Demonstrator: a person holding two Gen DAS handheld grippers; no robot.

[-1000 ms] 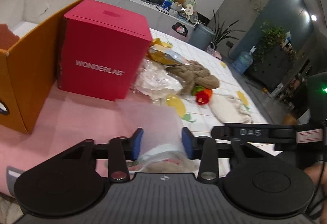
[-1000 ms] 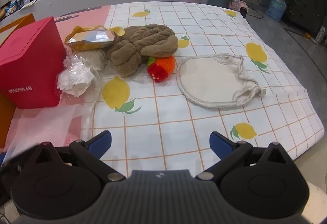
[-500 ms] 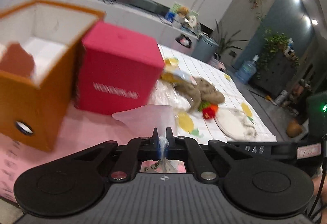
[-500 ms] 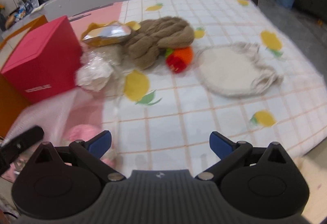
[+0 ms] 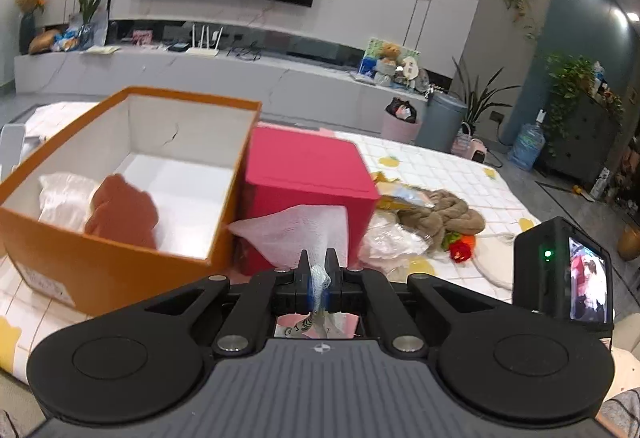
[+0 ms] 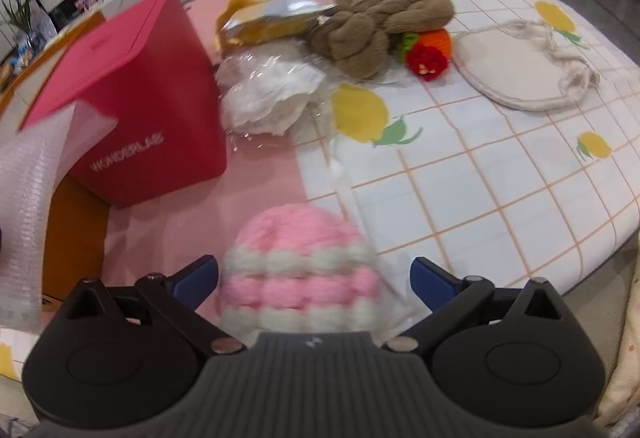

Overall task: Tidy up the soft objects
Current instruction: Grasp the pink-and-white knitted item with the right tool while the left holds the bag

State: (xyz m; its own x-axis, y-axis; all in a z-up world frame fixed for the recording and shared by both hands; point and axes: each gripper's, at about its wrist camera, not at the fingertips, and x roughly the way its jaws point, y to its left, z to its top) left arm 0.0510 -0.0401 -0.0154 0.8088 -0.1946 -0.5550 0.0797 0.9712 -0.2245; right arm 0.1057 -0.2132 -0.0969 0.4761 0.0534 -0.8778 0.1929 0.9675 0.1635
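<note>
At the near edge of the table (image 6: 500, 174), the left gripper (image 5: 319, 278) has its jaws closed on a sheet of white foam wrap (image 5: 304, 234), which fans out ahead of it in front of the red box (image 5: 308, 178). From the right wrist view the same sheet hangs at about nine o'clock, along the left border. The right gripper (image 6: 314, 274) has its jaws spread wide and empty, hovering over a pink-and-white knitted hat (image 6: 300, 270) that lies between them but apart from both pads.

The sorting looks partly done. An open orange box (image 5: 120, 262), at ten o'clock from the left gripper, already holds a white padded item (image 5: 64, 198) and a reddish-brown soft piece (image 5: 120, 214); much of its white floor is bare. The red box beside it is closed, so its contents cannot be told.

Still loose on the table are a brown yarn braid (image 6: 380, 18) at twelve o'clock from the right gripper, a red-and-orange knitted toy (image 6: 428, 50) touching it, a cream drawstring pouch (image 6: 520, 74) at one o'clock, a crinkled clear bag with white filling (image 6: 272, 94) just beside the red box, and a yellow foil packet (image 6: 276, 18) behind that. Judging by this, the foam sheet is probably bound for the orange box, and the hat seems next.
</note>
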